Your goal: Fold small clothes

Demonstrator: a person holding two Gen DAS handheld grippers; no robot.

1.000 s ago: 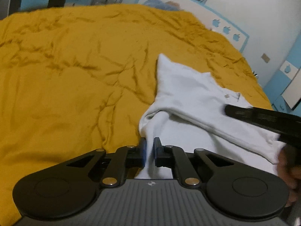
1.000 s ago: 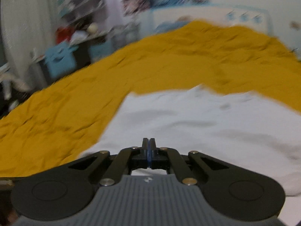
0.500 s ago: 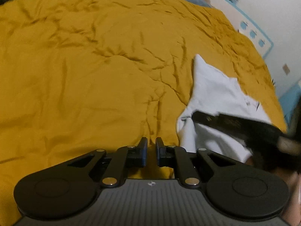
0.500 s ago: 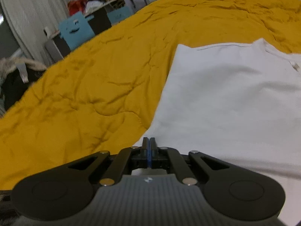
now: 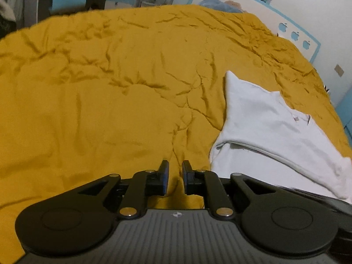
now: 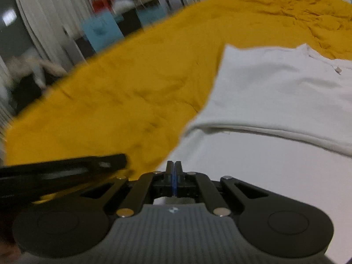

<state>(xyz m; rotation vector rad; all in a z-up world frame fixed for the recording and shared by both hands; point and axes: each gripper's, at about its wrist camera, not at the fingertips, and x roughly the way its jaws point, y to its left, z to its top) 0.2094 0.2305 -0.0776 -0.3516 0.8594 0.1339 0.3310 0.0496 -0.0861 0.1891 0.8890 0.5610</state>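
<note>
The left gripper (image 5: 175,177) is hovering over the bare bed (image 5: 110,110) with its fingers apart and holding nothing, while the right gripper (image 6: 173,177) is sitting with its fingers pressed together low over the near part of the shirt (image 6: 275,110); I cannot tell whether cloth is between them. The white shirt is lying on the bed, to the right of the left gripper, with one flap already folded over. I am judging that the task is about half done: further folds are remaining.
</note>
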